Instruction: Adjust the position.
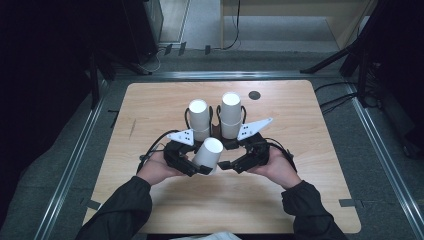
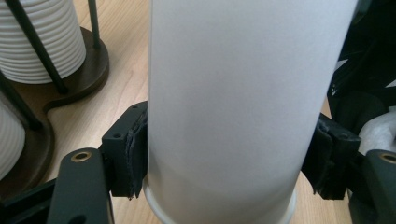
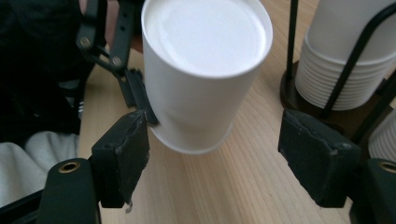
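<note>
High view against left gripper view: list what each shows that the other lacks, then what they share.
High view alone: the whole table, both forearms, the right gripper with jaws open beside the cup, and two cup stacks from above.
Left gripper view alone: both pads pressed against the cup's wall, and the holder's dark base.
Shared: the upside-down white paper cup held in the left gripper.

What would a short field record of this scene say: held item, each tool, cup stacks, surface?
held item: white paper cup, upside down, tilted
left tool: pads pressed on the cup's sides
right tool: open, pads apart from the cup
cup stacks: two, upside down in a dark wire holder
surface: wooden table
</note>
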Motion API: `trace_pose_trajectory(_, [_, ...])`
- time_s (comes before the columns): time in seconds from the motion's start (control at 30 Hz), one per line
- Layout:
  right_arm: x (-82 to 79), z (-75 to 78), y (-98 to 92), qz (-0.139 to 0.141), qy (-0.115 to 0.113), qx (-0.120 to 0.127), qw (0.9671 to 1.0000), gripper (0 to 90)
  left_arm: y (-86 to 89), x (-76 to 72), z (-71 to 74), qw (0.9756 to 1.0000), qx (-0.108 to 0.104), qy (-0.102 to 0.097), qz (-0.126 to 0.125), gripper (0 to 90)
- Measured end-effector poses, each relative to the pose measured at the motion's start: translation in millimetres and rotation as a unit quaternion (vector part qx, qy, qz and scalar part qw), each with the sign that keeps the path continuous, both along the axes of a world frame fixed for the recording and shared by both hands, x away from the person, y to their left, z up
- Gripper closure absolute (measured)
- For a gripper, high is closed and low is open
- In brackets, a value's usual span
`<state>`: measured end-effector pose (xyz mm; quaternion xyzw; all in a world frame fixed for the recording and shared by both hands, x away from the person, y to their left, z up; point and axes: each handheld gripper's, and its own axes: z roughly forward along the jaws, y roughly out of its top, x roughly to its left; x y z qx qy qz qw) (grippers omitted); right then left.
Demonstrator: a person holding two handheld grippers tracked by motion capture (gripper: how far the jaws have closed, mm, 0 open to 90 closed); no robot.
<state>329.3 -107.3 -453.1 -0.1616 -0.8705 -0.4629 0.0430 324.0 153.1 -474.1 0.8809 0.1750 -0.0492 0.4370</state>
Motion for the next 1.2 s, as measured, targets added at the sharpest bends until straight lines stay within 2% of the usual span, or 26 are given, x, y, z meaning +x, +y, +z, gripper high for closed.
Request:
trace_pose_trajectory(0.07, [-0.1, -2.3, -1.5, -0.008, 0.003, -0.002, 1.0000, 25.1, 0.3, 0.8, 2.7, 0.9999, 0.010, -0.009, -0.005, 27.6])
trace_pose_trajectory(0.33, [-4.4, -8.4, -7.6, -0.017, 0.003, -0.007, 0.9998, 25.5, -0.7, 8.0, 8.4, 0.9993, 0.029, -0.016, -0.019, 27.7])
trace_pose_trajectory(0.43, [-5.5, -10.2, -9.7, -0.018, 0.000, -0.008, 0.9998, 25.9, -1.1, 10.7, 8.9, 0.9986, 0.044, -0.019, -0.021, 27.7])
trace_pose_trajectory(0.5, [-5.9, -11.5, -10.9, -0.016, 0.001, -0.010, 0.9998, 29.8, -2.0, 12.6, 9.7, 0.9985, 0.048, -0.017, -0.021, 27.7])
trace_pose_trajectory(0.6, [-7.2, -13.1, -11.4, -0.010, 0.001, -0.013, 0.9999, 31.7, -3.3, 15.2, 11.1, 0.9974, 0.061, -0.023, -0.030, 27.7])
trace_pose_trajectory(0.87, [-7.1, -18.7, -10.6, -0.010, -0.004, -0.022, 0.9997, 31.2, -5.9, 17.8, 10.4, 0.9947, 0.093, -0.028, -0.033, 27.8])
trace_pose_trajectory(0.93, [-7.5, -19.6, -9.6, -0.003, -0.008, -0.025, 0.9997, 31.2, -6.4, 18.2, 10.0, 0.9934, 0.103, -0.032, -0.038, 27.7])
trace_pose_trajectory(1.2, [-6.2, -22.5, -6.8, -0.004, -0.006, -0.031, 0.9995, 29.4, -8.0, 16.5, 8.4, 0.9907, 0.123, -0.034, -0.047, 27.8])
